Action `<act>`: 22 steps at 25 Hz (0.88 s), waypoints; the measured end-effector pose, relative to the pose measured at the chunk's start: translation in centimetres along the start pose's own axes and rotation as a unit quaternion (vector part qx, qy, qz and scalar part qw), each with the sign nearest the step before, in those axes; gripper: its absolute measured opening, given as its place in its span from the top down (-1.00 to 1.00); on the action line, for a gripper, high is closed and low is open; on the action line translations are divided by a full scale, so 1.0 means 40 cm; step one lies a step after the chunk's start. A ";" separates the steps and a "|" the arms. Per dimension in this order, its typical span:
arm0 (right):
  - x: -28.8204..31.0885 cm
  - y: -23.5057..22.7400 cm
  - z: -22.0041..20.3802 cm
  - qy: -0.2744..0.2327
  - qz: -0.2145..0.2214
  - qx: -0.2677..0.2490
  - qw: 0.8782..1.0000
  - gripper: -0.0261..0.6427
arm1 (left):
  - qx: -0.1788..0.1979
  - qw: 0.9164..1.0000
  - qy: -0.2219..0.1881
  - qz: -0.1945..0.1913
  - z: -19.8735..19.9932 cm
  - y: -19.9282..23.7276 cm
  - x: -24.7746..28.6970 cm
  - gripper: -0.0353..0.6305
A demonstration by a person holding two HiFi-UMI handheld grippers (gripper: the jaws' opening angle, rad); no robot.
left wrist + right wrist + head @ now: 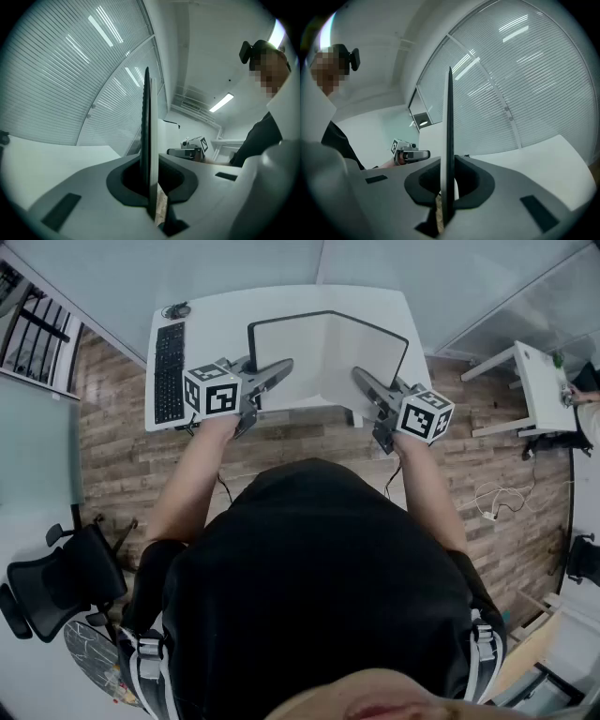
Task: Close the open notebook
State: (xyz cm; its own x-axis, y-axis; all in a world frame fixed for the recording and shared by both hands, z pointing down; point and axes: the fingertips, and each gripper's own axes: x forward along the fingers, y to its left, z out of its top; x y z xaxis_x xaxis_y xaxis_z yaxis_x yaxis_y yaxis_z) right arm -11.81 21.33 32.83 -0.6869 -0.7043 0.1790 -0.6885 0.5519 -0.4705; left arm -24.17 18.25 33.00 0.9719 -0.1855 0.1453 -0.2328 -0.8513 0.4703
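With jaws closed on nothing, the left gripper (pixel 284 365) and right gripper (pixel 360 377) sit by the notebook (pixel 328 352), open at the counter's (pixel 216 320) near edge, where a nudge could slide it instead of folding it.

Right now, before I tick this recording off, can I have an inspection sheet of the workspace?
Surface: white desk.
Job's things: notebook lying open, pages up, mid-desk.
Clutter: keyboard at the desk's left edge; small round thing beyond it, too small to tell.
Grippers: left gripper and right gripper both shut, empty, tips over the notebook's near edge; contact cannot be told.
Cables: white cable loose on the floor, right side.
Surroundings: wood floor, office chair, second table, blinds.
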 end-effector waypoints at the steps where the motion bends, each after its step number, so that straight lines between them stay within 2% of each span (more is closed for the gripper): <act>1: 0.003 0.002 -0.002 0.001 0.000 -0.001 1.000 0.75 | -0.001 1.000 0.001 0.000 0.000 0.000 -0.002 0.74; 13: 0.006 0.001 -0.014 0.005 -0.009 0.002 1.000 0.75 | -0.014 1.000 0.000 -0.006 -0.007 -0.002 0.001 0.74; 22: 0.015 -0.031 -0.011 -0.010 -0.016 -0.004 1.000 0.75 | -0.004 1.000 0.010 -0.008 0.000 0.016 0.023 0.74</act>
State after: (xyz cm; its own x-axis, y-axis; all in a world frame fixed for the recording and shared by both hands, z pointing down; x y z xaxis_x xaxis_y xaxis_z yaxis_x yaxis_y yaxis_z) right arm -11.48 20.41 33.88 -0.6594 -0.7308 0.1765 -0.7124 0.5323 -0.4573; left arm -23.42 17.52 33.43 0.9745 -0.1622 0.1550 -0.2177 -0.8505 0.4788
